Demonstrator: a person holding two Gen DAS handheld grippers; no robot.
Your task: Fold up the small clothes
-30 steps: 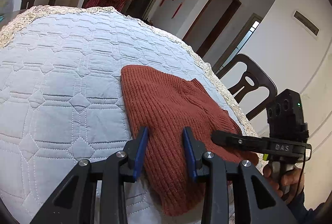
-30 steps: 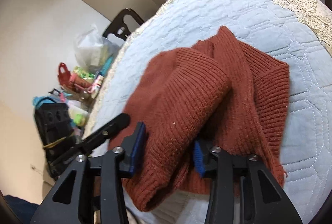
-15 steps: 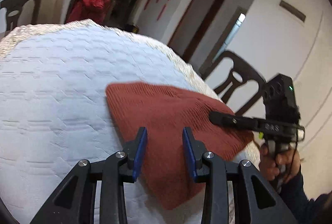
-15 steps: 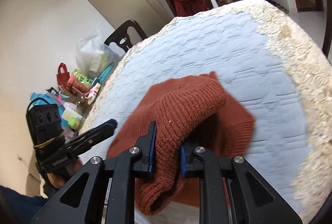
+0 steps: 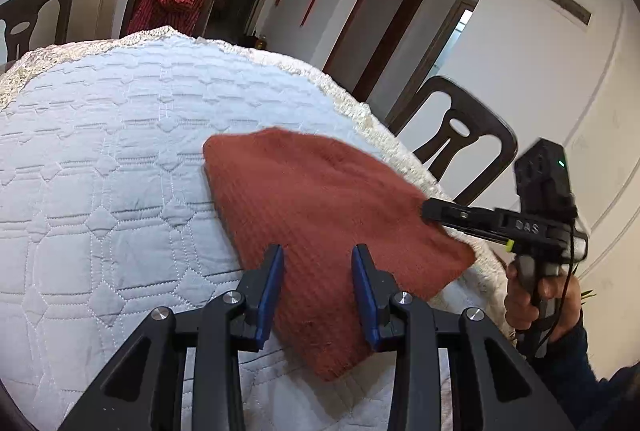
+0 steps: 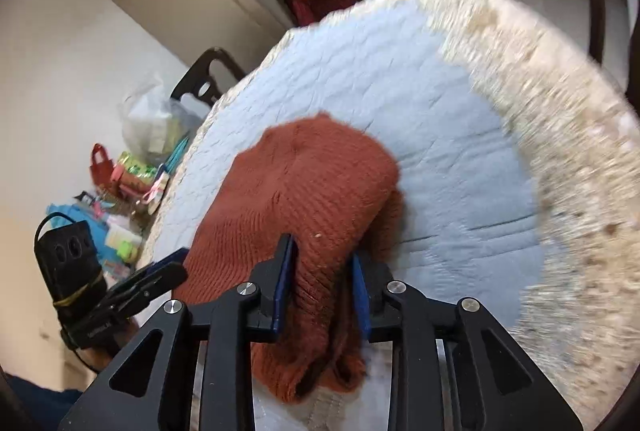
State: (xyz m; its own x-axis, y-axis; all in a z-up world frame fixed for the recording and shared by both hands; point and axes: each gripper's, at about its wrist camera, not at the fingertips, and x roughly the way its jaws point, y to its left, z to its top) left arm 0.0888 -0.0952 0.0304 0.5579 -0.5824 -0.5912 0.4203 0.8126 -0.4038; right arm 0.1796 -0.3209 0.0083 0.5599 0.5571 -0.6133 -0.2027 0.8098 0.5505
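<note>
A rust-red knitted garment point(image 5: 320, 207) lies folded on the quilted pale-blue table cover point(image 5: 100, 159), near its lace edge. My left gripper point(image 5: 318, 271) is open and hovers over the garment's near part, holding nothing. My right gripper point(image 6: 320, 267) is shut on a bunched fold of the garment point(image 6: 312, 199), with knit filling the gap between its blue pads. In the left wrist view the right gripper point(image 5: 430, 211) grips the garment's right corner. In the right wrist view the left gripper point(image 6: 172, 269) sits at the garment's left side.
Dark wooden chairs point(image 5: 464, 139) stand around the table; one carries a red checked cloth point(image 5: 172, 1). A lace border point(image 6: 568, 135) rims the cover. Bags and colourful clutter point(image 6: 136, 167) sit beyond the table's far side in the right wrist view.
My right gripper closed on the garment's fold and lifted it, drawing the fabric up and over. The left gripper stayed open above the garment and pulled back slightly.
</note>
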